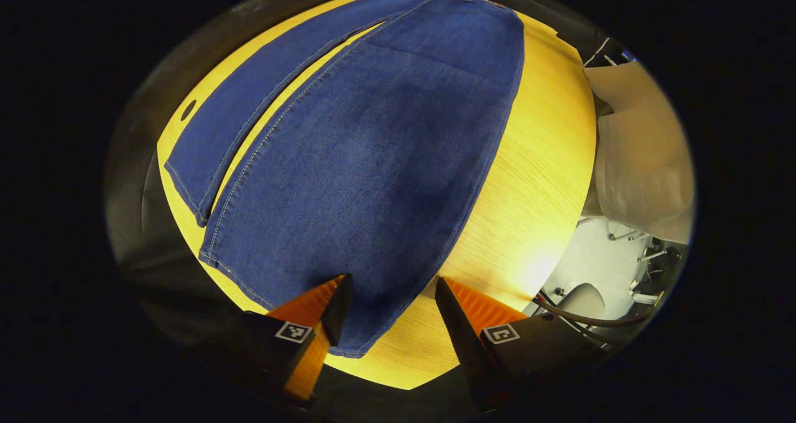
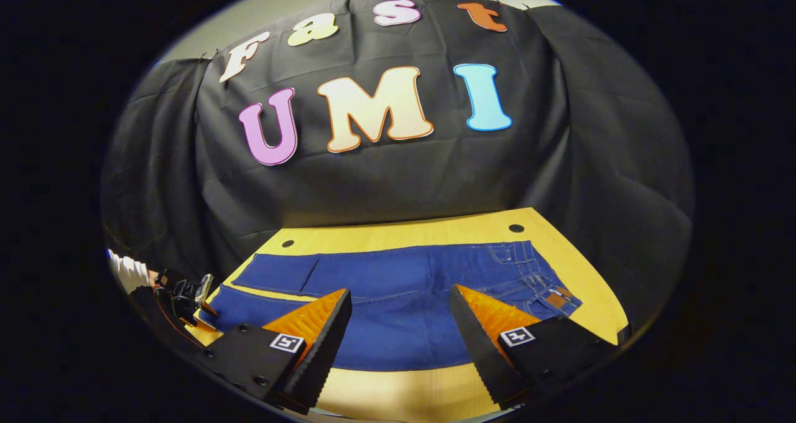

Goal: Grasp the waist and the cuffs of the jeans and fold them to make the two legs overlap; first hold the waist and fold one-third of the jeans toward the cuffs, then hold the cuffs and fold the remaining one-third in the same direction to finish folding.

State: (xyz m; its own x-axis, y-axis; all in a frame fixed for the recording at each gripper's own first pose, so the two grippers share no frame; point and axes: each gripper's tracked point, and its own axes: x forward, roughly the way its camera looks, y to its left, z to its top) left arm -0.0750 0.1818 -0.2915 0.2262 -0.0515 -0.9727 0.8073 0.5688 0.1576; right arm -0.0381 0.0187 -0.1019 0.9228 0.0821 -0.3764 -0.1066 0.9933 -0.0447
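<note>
A light yellow wooden table [image 2: 584, 298] is covered across most of its top by a pair of dark blue denim jeans [image 2: 398, 298], laid flat with the two legs side by side and the waist [image 2: 535, 274] toward the right in the right gripper view. The left gripper [image 1: 388, 298] is held spread open just above the cuff end [image 1: 354, 342] of the nearer leg, grasping nothing. The right gripper [image 2: 401, 314] is likewise held open over the middle of the jeans, apart from the cloth.
</note>
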